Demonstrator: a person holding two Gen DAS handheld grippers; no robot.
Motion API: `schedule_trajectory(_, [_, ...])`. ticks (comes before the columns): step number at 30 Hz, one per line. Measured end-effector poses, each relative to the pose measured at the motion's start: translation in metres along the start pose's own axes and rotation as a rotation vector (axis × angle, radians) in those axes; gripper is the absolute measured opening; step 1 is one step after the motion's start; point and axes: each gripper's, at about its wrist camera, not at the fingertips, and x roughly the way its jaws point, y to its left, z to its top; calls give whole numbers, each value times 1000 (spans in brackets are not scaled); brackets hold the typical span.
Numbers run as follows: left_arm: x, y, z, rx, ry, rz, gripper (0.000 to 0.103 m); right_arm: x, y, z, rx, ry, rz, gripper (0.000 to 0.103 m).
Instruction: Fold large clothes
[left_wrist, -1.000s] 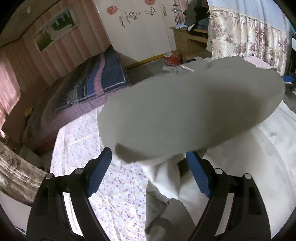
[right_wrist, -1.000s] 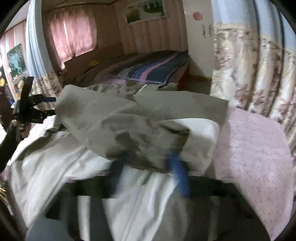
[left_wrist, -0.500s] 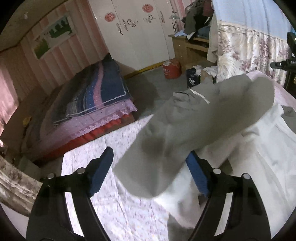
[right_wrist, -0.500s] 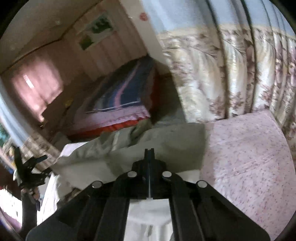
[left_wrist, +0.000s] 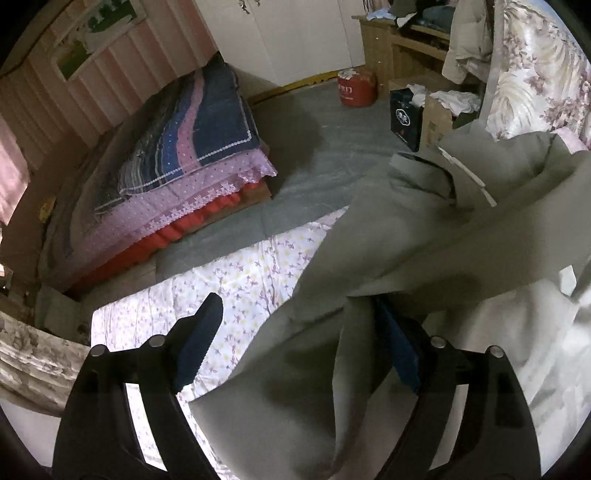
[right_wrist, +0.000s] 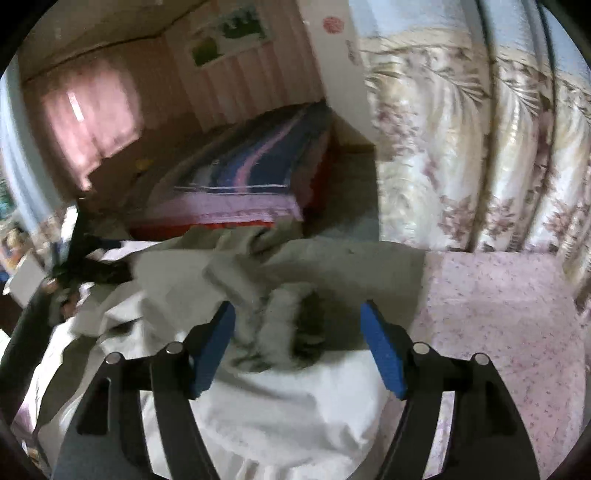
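Observation:
A large grey-green garment (left_wrist: 424, 236) with a white lining (left_wrist: 517, 332) lies on the flower-print bed sheet (left_wrist: 236, 280). My left gripper (left_wrist: 299, 347) is open; a grey fold of the garment lies between its blue pads and drapes over the right pad (left_wrist: 402, 354). In the right wrist view the same garment (right_wrist: 332, 266) lies bunched with its white lining (right_wrist: 295, 398) up. My right gripper (right_wrist: 299, 347) is open just above the crumpled fold, holding nothing. The other gripper (right_wrist: 77, 251) shows at the far left, blurred.
A second bed with a blue and pink striped quilt (left_wrist: 177, 147) stands across the grey floor. A red canister (left_wrist: 356, 88), a dark bag (left_wrist: 406, 118) and a wooden desk (left_wrist: 399, 40) are at the back. A floral curtain (right_wrist: 480, 147) hangs beside a pink speckled cover (right_wrist: 498, 317).
The lifted grey panel has dropped down onto the bed. My right gripper has gone from shut to open and let go of the garment. The left gripper has stayed open.

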Motion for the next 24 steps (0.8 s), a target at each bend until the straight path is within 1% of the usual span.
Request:
schedule_trajectory(1, [0, 1, 0, -1, 1, -5, 84, 0, 3, -3, -25, 4, 23, 71])
schedule_trajectory(4, [-2, 2, -2, 7, -7, -5, 84, 14, 10, -11, -88, 34, 15, 71])
schedule_trajectory(5, [-3, 1, -2, 6, -9, -6, 84, 21, 13, -14, -102, 43, 38, 66])
schedule_trajectory(6, [-4, 2, -3, 4, -9, -10, 84, 28, 18, -16, -119, 46, 62, 55])
schedule_trajectory(7, [-5, 2, -5, 3, -9, -15, 84, 34, 23, -17, -141, 44, 68, 33])
schedule_trajectory(8, [-6, 1, -7, 5, -7, -7, 84, 39, 25, -16, -157, 46, 69, 4])
schedule_trajectory(10, [-8, 0, -9, 14, 1, -5, 84, 43, 29, -13, -139, 60, 104, 4])
schedule_trajectory(12, [-19, -1, -14, 30, -4, -4, 84, 32, 21, -1, -8, 59, 155, 4])
schedule_trajectory(13, [-30, -1, -20, 43, -21, -14, 85, 26, 13, 3, 51, 45, 168, 4])
schedule_trajectory(14, [-42, -3, -26, 60, -41, -28, 88, 15, 2, 9, 160, 29, 200, 4])
schedule_trajectory(15, [-49, -3, -30, 71, -54, -32, 91, 6, -15, 14, 300, 28, 243, 4])
schedule_trajectory(16, [-61, -6, -38, 93, -75, -35, 94, 2, -27, 15, 400, 32, 270, 4])
schedule_trajectory(17, [-69, -8, -44, 112, -86, -39, 95, -2, -46, 15, 525, 46, 311, 4])
schedule_trajectory(18, [-79, -13, -53, 139, -95, -48, 95, -2, -60, 14, 600, 57, 322, 4])
schedule_trajectory(19, [-85, -17, -59, 155, -102, -54, 95, -1, -73, 14, 646, 68, 294, 4])
schedule_trajectory(21, [-96, -27, -76, 189, -115, -85, 96, 15, -96, 8, 686, 136, 140, 9])
schedule_trajectory(22, [-97, -32, -85, 203, -119, -91, 96, 30, -109, -1, 700, 202, 57, 13])
schedule_trajectory(23, [-97, -37, -91, 211, -120, -80, 96, 38, -115, -7, 690, 234, 0, 35])
schedule_trajectory(24, [-95, -42, -97, 219, -118, -56, 96, 45, -118, -11, 653, 266, -58, 51])
